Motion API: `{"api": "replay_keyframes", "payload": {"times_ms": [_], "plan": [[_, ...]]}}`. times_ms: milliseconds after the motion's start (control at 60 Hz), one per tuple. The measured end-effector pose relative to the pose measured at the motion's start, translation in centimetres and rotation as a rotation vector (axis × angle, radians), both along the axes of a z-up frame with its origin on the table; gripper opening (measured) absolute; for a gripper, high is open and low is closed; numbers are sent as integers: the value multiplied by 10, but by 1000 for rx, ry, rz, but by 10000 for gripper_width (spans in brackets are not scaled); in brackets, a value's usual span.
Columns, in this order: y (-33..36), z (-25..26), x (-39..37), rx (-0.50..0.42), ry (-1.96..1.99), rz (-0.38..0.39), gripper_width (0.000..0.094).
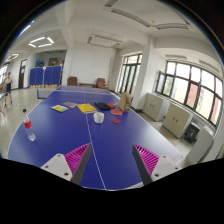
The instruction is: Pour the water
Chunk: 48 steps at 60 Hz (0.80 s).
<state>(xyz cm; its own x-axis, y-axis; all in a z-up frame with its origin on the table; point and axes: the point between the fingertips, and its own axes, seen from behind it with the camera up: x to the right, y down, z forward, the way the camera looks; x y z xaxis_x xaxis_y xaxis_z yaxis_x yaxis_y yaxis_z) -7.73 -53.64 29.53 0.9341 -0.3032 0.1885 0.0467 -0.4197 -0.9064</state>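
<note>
My gripper (112, 160) is open and empty, held above the near end of a blue table-tennis table (60, 135). Its two fingers (80, 163) with pink pads stand wide apart over the table's white centre line. A white cup (99, 117) stands well beyond the fingers near the table's middle. A clear bottle with a red cap (29, 130) stands at the left side of the table, far from the fingers. Nothing lies between the fingers.
Yellow, blue and red flat items (88, 108) lie across the far part of the table, with a brownish upright object (125, 101) at the far right. Windows and radiators (178, 118) line the right wall. Blue barriers (45, 76) stand at the back.
</note>
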Motion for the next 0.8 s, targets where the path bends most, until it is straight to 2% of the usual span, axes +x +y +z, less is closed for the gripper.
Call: {"api": "replay_keyframes", "payload": {"times_ms": [100, 233, 333, 500, 550, 667, 800], "plan": [[-10, -9, 0, -18, -12, -35, 849], [-20, -53, -24, -57, -10, -77, 850], [-27, -93, -65, -98, 18, -64, 829], [-24, -165, -170, -166, 94, 22, 821], [3, -179, -208, -171, 113, 60, 823], [51, -196, -300, -135, 148, 178, 824], [153, -194, -395, -59, 166, 299, 825]]}}
